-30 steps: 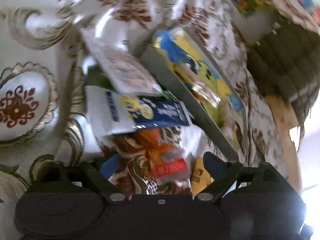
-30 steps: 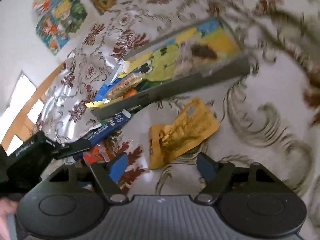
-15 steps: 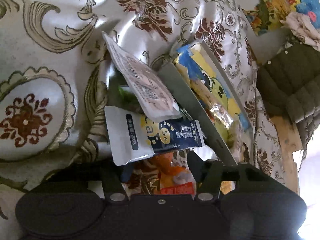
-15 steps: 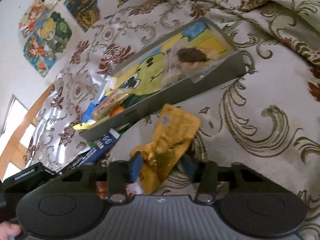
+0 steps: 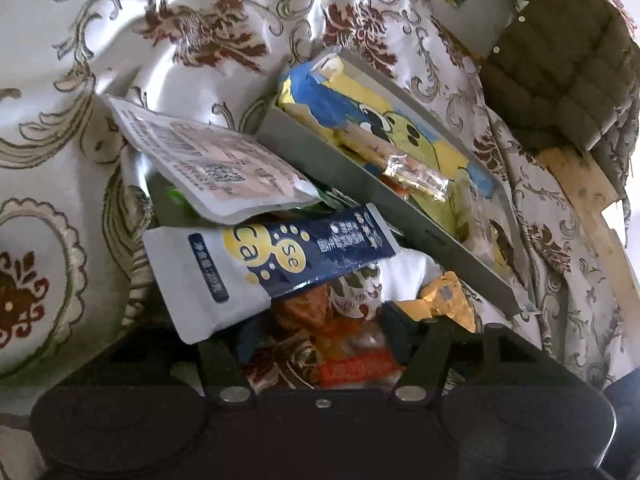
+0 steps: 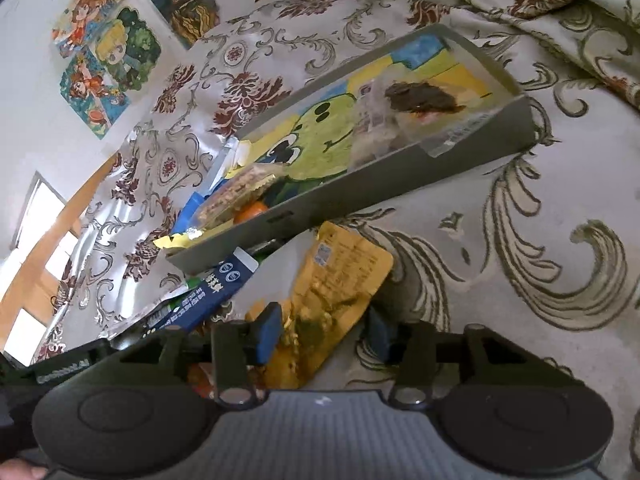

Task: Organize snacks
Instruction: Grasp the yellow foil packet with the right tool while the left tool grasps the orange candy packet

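A grey box (image 5: 360, 184) with a cartoon-printed floor lies on the patterned bedspread and holds several snack packs, one a clear pack of bars (image 5: 404, 168). In front of it lie a pink-white pouch (image 5: 216, 164) and a blue-and-white pouch (image 5: 248, 268). My left gripper (image 5: 322, 336) straddles an orange packet (image 5: 352, 360); its jaws are opening and the left pad stands off the packet. My right gripper (image 6: 324, 334) straddles a crumpled yellow packet (image 6: 344, 272) beside the box wall (image 6: 400, 188). Those jaws are opening too, with the packet loose between the pads.
An olive quilted jacket (image 5: 560, 80) and a wooden board (image 5: 592, 208) lie beyond the box. Cartoon posters (image 6: 108, 64) hang on the wall. The left gripper's body (image 6: 68, 364) sits close at the right view's lower left. Bedspread folds rise at the upper right (image 6: 560, 8).
Both grippers came forward over their packets, narrowed on them half a second ago, and now stand a little wider. The left view has rolled; the yellow packet looks flatter again.
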